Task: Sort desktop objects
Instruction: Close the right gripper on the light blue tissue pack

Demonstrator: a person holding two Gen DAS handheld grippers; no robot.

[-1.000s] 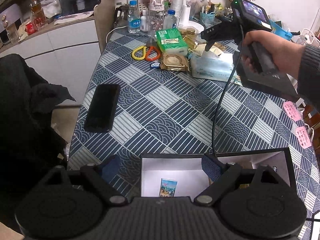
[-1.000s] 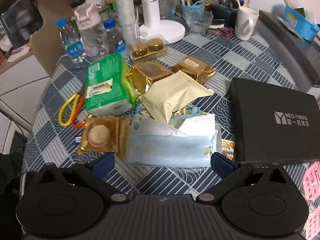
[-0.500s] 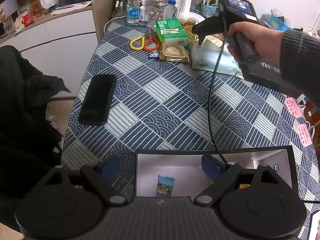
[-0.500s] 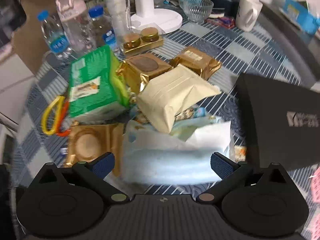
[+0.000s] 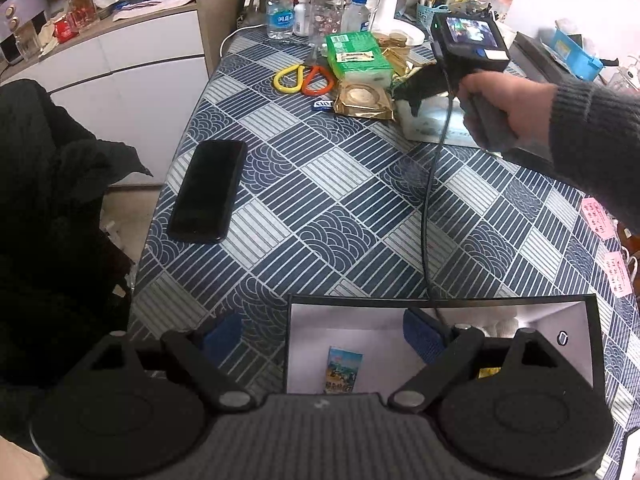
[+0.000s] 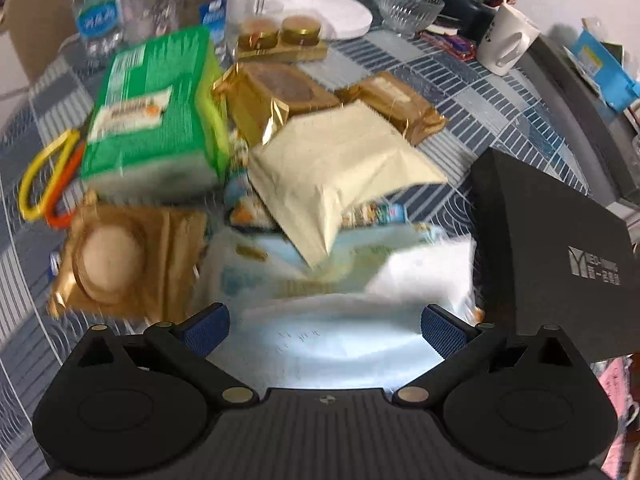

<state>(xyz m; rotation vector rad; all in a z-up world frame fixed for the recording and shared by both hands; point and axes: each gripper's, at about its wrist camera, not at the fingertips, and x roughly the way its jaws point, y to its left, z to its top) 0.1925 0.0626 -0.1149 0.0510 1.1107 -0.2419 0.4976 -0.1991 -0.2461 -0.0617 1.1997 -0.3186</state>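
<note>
Hovering low over the pile at the far side of the table [image 5: 340, 208], the right gripper [image 6: 324, 330] has its jaws spread wide, one blue pad [image 6: 206, 328] on each flank of a pale blue tissue pack [image 6: 320, 332] that fills the gap between them; whether the pads touch the pack cannot be told (this view is blurred). Just beyond the tissue pack a cream pouch [image 6: 340, 168] lies tilted on top of it, with a green packet [image 6: 154, 112] to its left, a gold wrapped cake [image 6: 120, 260] in front of the green packet, and two more gold packets behind. Yellow and orange scissors [image 6: 48, 176] lie at the left edge of the pile, and a black box lid [image 6: 552, 248] sits just right of the tissue pack, its near corner close to the right pad. From the left wrist view, a hand [image 5: 504, 100] in a dark sleeve holds that gripper over the pile. The left gripper [image 5: 324, 332] is also open and holds nothing, poised over the near rim of an open black box [image 5: 440, 302] with a white inside, where a small colourful packet [image 5: 344, 370] lies. Between box and pile the patterned cloth lies bare across a wide stretch, crossed only by a black cable [image 5: 428, 208]. A black phone [image 5: 208, 190] rests near the left table edge, well apart from everything else.
</note>
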